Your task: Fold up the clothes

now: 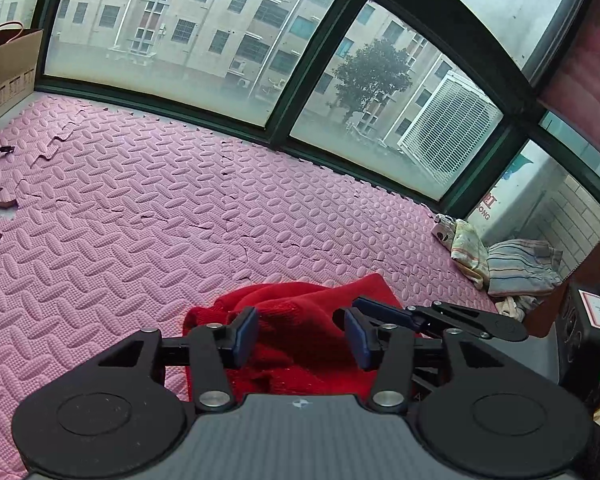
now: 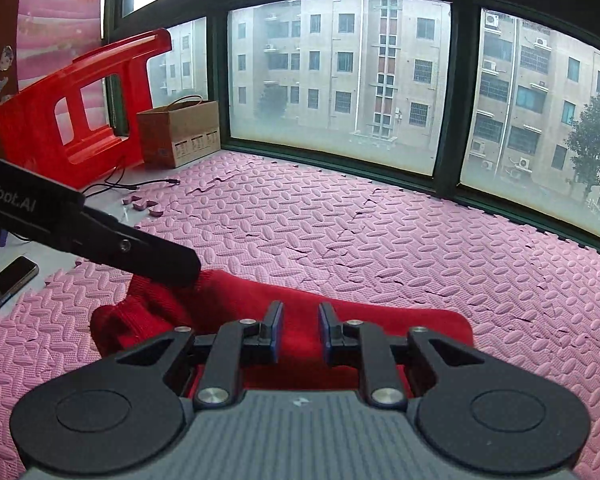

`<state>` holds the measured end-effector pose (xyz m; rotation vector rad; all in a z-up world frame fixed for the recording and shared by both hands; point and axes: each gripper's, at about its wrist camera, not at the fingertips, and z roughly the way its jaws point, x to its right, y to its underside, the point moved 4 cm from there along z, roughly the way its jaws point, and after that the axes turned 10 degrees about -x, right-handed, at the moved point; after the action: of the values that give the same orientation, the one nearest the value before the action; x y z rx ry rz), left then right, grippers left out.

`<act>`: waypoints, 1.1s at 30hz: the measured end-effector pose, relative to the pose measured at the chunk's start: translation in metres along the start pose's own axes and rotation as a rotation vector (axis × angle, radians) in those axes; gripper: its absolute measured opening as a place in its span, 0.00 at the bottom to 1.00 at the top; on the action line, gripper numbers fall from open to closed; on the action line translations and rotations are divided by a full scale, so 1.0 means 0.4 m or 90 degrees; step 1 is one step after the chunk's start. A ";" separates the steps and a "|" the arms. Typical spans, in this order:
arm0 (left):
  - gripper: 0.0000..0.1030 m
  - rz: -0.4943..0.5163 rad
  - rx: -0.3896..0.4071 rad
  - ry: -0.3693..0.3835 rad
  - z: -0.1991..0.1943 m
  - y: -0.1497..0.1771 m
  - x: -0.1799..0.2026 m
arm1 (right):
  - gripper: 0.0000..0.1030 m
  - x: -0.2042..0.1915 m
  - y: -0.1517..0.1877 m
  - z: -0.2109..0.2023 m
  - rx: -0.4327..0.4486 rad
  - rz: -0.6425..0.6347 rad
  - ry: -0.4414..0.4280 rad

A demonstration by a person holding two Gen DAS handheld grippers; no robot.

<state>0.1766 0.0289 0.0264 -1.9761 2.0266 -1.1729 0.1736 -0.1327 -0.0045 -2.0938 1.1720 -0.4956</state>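
A red knit garment (image 1: 300, 320) lies bunched on the pink foam mat (image 1: 160, 208), close in front of both grippers. My left gripper (image 1: 300, 336) hangs over it with its jaws wide apart and nothing pinched; red fabric shows in the gap. In the right wrist view the garment (image 2: 380, 320) stretches across under my right gripper (image 2: 300, 330), whose jaws stand a narrow gap apart without clamping cloth. The left gripper (image 2: 188, 270) enters that view from the left, its tip at the garment's rumpled left end. In the left wrist view the right gripper (image 1: 380, 308) reaches in over the garment's right edge.
A pile of striped and pale clothes (image 1: 516, 268) sits in the far right corner by the window. A red plastic stool (image 2: 80, 112), a brown paper bag (image 2: 180, 132), a black cable (image 2: 132, 186) and a phone (image 2: 16, 276) lie at the mat's left edge. A black device (image 1: 588, 332) stands right.
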 end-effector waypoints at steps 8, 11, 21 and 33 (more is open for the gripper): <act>0.48 -0.030 0.018 -0.025 -0.017 -0.021 -0.040 | 0.17 -0.038 -0.011 -0.041 0.036 0.005 -0.043; 0.47 -0.010 0.027 -0.016 -0.027 -0.025 -0.013 | 0.17 -0.005 0.004 -0.070 0.023 0.002 -0.021; 0.25 0.033 -0.029 0.021 0.077 -0.030 0.063 | 0.17 -0.049 0.060 -0.083 -0.026 -0.027 -0.085; 0.24 -0.028 -0.011 -0.019 0.102 -0.032 -0.018 | 0.17 -0.015 0.064 -0.117 -0.001 0.011 -0.103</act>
<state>0.2106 0.0183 0.0019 -2.0443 1.9960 -1.1313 0.1266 -0.1545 0.0099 -2.0810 1.0964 -0.3099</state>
